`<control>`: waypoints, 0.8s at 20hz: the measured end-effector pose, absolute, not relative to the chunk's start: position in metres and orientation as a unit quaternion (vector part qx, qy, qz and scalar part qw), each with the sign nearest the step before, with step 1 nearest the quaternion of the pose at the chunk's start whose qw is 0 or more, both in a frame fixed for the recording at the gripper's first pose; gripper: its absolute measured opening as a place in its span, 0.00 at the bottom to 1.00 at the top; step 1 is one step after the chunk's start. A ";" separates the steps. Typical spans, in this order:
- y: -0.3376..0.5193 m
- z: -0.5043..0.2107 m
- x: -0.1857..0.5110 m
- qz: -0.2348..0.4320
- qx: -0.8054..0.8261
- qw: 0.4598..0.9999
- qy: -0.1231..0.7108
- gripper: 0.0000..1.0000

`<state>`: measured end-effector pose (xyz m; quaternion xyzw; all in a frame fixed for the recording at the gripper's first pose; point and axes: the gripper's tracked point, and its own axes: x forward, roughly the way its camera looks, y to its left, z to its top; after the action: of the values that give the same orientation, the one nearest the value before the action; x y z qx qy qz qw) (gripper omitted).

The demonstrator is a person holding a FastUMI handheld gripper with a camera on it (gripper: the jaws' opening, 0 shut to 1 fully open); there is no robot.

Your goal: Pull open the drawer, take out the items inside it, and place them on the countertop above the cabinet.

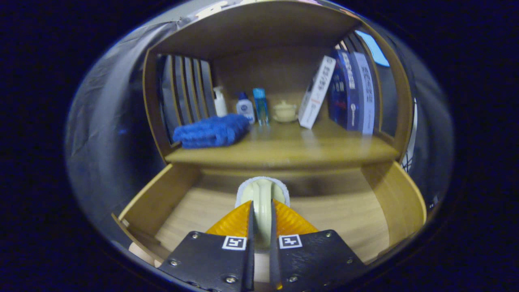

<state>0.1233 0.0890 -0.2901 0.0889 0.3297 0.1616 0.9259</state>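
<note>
Your gripper (261,215) pinches a cream brush (262,194), its lower handle hidden between the fingers; open drawer (344,219) beneath, at 6 o'clock.

1. Dim, warm light falls from above; the countertop (284,148) carries a soft sheen.
2. Shadow pools beneath its front edge, at the drawer (357,219) back.
3. Fisheye bending curves the cabinet (151,105) sides toward the frame's left and right; overall slightly soft.
</note>
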 end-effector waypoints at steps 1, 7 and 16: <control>0.096 -0.283 0.122 0.173 0.107 0.918 0.340 0.15; 0.098 -0.237 0.192 0.148 0.112 0.950 0.251 0.15; 0.073 -0.266 0.267 0.055 0.093 0.980 0.165 0.15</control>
<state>0.2670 0.0730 -0.2664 0.0930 0.1646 0.0551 0.9804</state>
